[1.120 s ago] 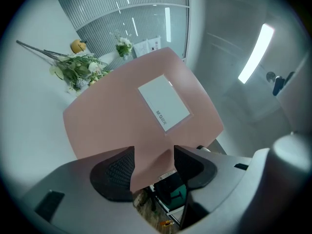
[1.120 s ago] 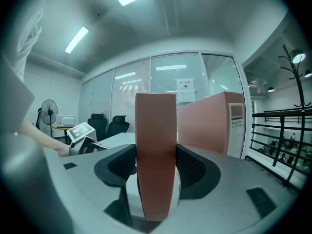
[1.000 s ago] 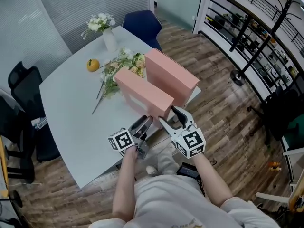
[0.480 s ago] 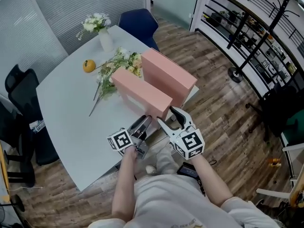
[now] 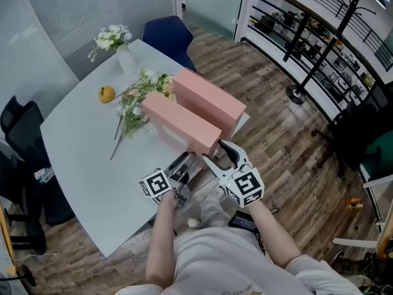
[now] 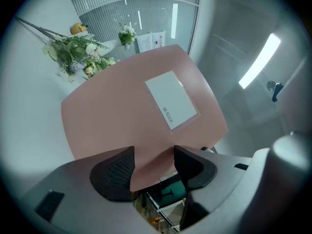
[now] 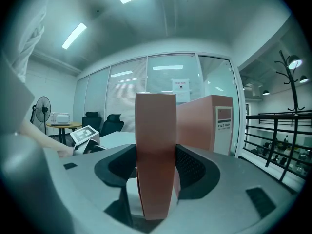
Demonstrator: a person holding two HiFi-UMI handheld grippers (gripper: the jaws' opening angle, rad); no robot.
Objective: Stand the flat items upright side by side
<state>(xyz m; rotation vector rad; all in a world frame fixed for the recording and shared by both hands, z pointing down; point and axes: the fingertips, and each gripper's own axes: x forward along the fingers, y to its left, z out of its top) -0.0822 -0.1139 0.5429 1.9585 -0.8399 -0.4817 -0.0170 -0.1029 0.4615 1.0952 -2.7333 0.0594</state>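
1. Jaws of the left gripper (image 5: pixel 190 158) (image 6: pixel 153 156) are clamped on a corner of the nearer pink box (image 5: pixel 179 121) (image 6: pixel 122 111) (image 7: pixel 155 130), stood on edge on the white table (image 5: pixel 86 143)
2. The same box's narrow end is gripped by the right gripper (image 5: pixel 217 152) (image 7: pixel 156 168)
3. A second pink box (image 5: pixel 207 100) (image 7: pixel 204 123) is stood just beside it

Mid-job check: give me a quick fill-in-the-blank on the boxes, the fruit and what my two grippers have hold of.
1. The near file box and the far file box are both ___ in colour.
2. The left gripper and the right gripper are both closed on the ___ file box.
3. The round fruit beside the loose flowers is an ___.

Missing words: pink; near; orange.
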